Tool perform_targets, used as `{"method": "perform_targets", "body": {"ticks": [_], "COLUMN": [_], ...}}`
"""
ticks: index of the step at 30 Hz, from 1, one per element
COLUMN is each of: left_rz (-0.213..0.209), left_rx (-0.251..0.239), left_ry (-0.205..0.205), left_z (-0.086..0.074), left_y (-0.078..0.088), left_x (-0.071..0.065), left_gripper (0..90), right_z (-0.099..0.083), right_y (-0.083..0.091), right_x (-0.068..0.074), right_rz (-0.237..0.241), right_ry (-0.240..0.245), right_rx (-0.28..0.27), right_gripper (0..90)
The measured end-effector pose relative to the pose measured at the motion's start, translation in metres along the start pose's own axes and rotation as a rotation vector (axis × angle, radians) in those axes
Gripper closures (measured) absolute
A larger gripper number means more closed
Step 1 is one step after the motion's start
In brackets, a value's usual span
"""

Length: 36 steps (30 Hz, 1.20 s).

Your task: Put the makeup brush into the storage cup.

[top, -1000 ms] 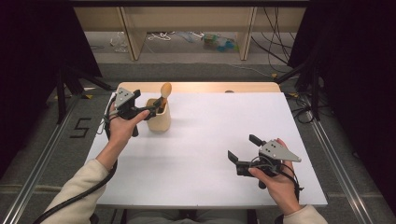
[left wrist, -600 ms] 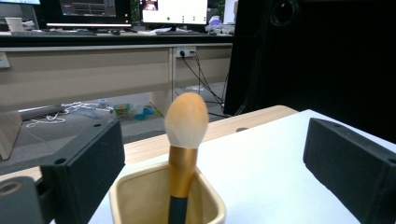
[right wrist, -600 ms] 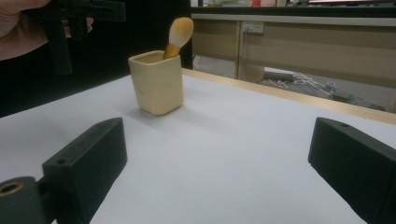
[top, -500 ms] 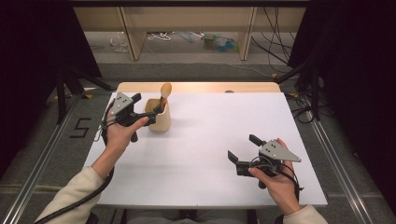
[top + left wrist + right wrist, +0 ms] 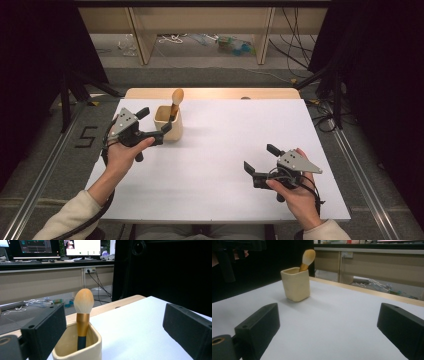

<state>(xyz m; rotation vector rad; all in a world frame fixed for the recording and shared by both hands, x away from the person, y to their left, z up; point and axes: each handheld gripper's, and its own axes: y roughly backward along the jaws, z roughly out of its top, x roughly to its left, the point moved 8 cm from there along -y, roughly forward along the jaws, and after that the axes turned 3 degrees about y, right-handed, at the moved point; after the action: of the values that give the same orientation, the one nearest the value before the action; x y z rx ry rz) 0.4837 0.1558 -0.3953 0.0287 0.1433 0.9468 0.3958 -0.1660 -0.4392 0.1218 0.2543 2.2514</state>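
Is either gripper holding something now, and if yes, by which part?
Nothing is held. The left gripper stands open beside the cup with the brush; the right gripper is open over bare table.

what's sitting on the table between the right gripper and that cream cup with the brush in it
Nothing: between the right gripper and the cream cup there is bare white table, as the high view and right gripper view show.

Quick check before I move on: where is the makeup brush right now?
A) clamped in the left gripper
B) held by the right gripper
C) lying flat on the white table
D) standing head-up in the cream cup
D: the brush stands head-up inside the cream cup, while the left gripper is open beside the cup with nothing between its fingers.
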Motion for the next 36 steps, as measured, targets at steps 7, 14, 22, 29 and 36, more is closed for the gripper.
{"method": "perform_targets", "body": {"ticks": [7, 14, 22, 29, 36], "left_rz": [-0.003, -0.018, -0.031, -0.123, -0.102], "left_rx": [-0.005, -0.010, -0.008, -0.011, -0.016], "left_ry": [-0.004, -0.007, -0.018, -0.236, -0.207], "left_z": [-0.001, -0.002, -0.004, -0.004, -0.011], "left_y": [0.016, 0.039, 0.059, 0.066, 0.075], "left_x": [0.001, 0.001, 0.002, 0.000, -0.003], "left_gripper": [4.3, 3.8, 3.3, 3.0, 3.0], "right_z": [0.000, -0.001, 0.000, 0.000, 0.000], "right_y": [-0.001, 0.000, -0.001, -0.001, 0.000], "right_x": [0.000, 0.000, 0.000, 0.000, 0.000], "right_rz": [-0.001, -0.003, -0.008, -0.006, 0.000], "right_ry": [0.000, 0.004, 0.007, 0.009, 0.005], "right_rx": [-0.007, 0.010, 0.000, -0.003, -0.003], "right_gripper": [5.2, 5.2, 5.2, 5.2, 5.2]}}
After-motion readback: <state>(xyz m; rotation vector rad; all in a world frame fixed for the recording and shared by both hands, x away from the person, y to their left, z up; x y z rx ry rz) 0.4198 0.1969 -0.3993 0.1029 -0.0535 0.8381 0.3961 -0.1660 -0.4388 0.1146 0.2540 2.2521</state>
